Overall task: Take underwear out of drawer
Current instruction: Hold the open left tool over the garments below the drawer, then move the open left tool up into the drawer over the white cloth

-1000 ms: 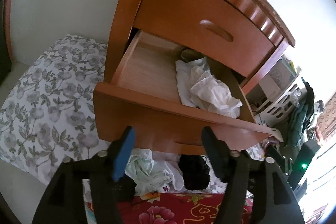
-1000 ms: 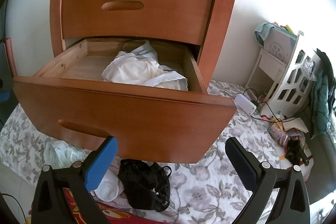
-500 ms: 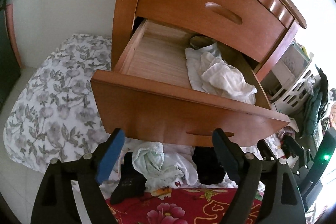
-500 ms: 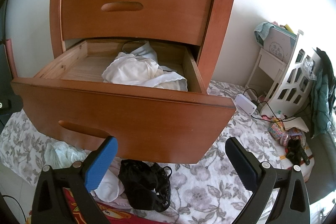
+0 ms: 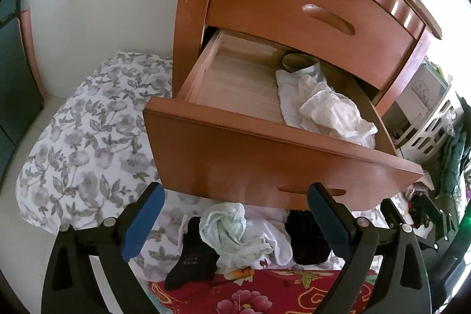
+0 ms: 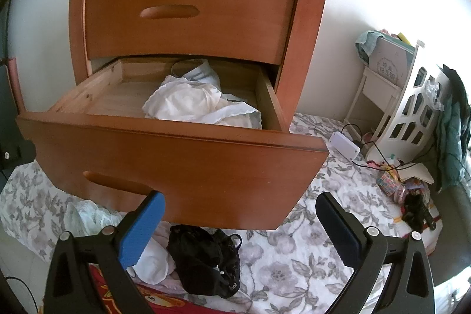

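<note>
The lower drawer (image 5: 265,158) (image 6: 164,155) of a wooden nightstand (image 6: 191,16) is pulled out. White underwear (image 5: 323,108) (image 6: 194,105) lies crumpled in its right half. Below the drawer front, a pile lies on the floral bedding: a pale green-white piece (image 5: 232,234), a black piece (image 5: 306,237) (image 6: 206,258) and a dark sock (image 5: 191,261). My left gripper (image 5: 235,217) hangs above that pile with its jaws opening and nothing between them. My right gripper (image 6: 240,225) stands open and holds nothing in front of the drawer front.
A round tin (image 5: 294,61) sits at the back of the drawer. The floral cover (image 5: 88,137) spreads left and right of the nightstand. A red patterned cloth (image 5: 265,293) lies at the near edge. A white shelf (image 6: 412,108), a power strip (image 6: 344,146) and clutter stand at the right.
The left gripper's jaws have spread wider, and its view has tilted down, showing more of the clothes pile with the dark sock. The right gripper has not moved.
</note>
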The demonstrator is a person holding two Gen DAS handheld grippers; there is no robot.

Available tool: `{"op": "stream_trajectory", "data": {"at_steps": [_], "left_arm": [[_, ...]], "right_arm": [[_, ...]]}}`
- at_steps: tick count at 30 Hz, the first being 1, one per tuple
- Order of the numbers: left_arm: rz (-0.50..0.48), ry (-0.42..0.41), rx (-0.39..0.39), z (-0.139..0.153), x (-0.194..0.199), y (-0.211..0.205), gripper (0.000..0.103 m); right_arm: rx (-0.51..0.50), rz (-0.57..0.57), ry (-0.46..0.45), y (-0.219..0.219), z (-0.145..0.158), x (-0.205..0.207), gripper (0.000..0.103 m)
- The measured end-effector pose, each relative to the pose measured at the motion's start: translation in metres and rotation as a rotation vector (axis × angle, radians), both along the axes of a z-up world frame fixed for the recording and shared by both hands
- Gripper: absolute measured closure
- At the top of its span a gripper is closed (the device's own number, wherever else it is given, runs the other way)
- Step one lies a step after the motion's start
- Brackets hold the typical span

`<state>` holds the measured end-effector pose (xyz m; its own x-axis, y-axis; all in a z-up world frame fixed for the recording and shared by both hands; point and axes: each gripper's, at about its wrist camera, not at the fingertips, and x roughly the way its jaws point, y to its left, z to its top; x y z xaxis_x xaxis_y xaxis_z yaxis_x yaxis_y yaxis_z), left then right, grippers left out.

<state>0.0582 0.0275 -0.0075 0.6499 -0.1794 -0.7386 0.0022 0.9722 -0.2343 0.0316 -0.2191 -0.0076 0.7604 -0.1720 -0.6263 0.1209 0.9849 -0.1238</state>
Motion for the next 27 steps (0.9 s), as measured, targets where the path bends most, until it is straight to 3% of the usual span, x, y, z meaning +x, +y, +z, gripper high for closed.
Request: {"op": "stream_trajectory", "data": {"at_steps": [7,12,27], "left_arm": [[0.010,-0.020,0.024,0.004,-0.003,0.000,0.005],[0.022,-0.085,0.039,0.009,-0.006,0.001,0.002],[-0.054,-0.181,0.027,0.045,0.003,-0.013,0.000]], "right_arm": [[0.027,-0.006,-0.026,-0.005,0.003,-0.004,0.000],[0.050,-0.011,-0.037,-0.010,0.004,-0.006,0.000],[0.094,0.011,-0.112,-0.014,0.013,-0.017,0.000]]}}
